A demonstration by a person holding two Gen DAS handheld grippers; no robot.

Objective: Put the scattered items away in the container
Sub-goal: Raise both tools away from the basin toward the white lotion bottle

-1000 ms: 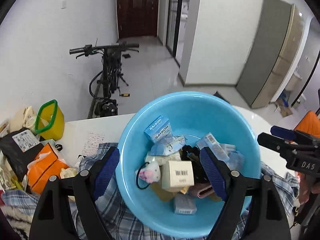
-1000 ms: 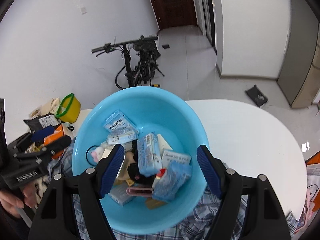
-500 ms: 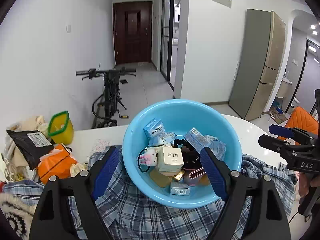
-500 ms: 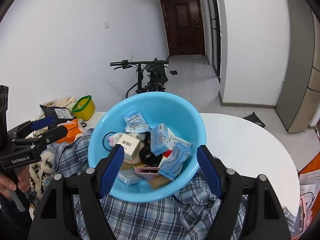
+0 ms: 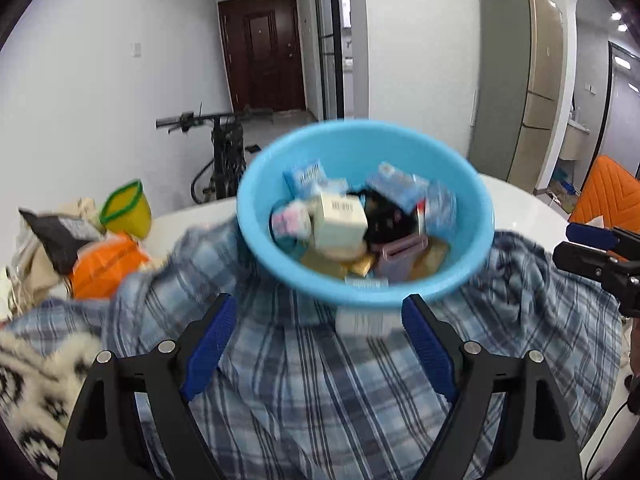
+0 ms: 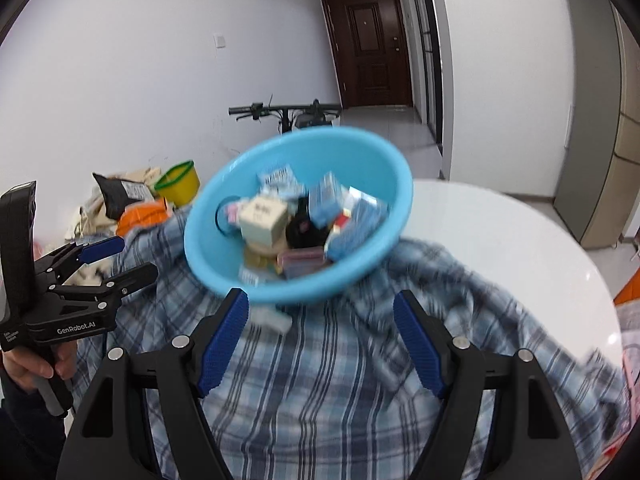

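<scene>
The round light-blue plastic basin (image 5: 366, 216) sits on a crumpled blue-and-white plaid shirt (image 5: 320, 380) spread over the round white table (image 6: 520, 232), toward the table's far-left part. It is heaped with small goods: a cream cardboard box with a barcode (image 5: 340, 220), pale blue packets (image 5: 400, 186), a mauve clip-like piece (image 5: 398, 256) and something black in the middle. The frames are blurred, so finer labels cannot be read.

One small whitish packet (image 5: 362, 322) lies outside, on the shirt just beside the basin's near wall; in the right wrist view the same packet (image 6: 274, 318) shows close to the right gripper's left finger. It looks like the one item left to tidy, as far as these views show.

The left gripper (image 5: 320, 340) has its blue-padded jaws spread wide with nothing between them; the packet lies straight ahead, slightly right of centre between its fingers. The right gripper (image 6: 320, 336) is likewise spread and empty, and the packet lies off to its left. Its long axis seems to run roughly across the fingers' line, though blur leaves that uncertain. I judge the left hand better lined up for the pick.

At the table's left edge lie an orange bag (image 5: 108, 264), a black pouch (image 5: 60, 232) and a yellow tub with a green rim (image 5: 126, 210).
</scene>
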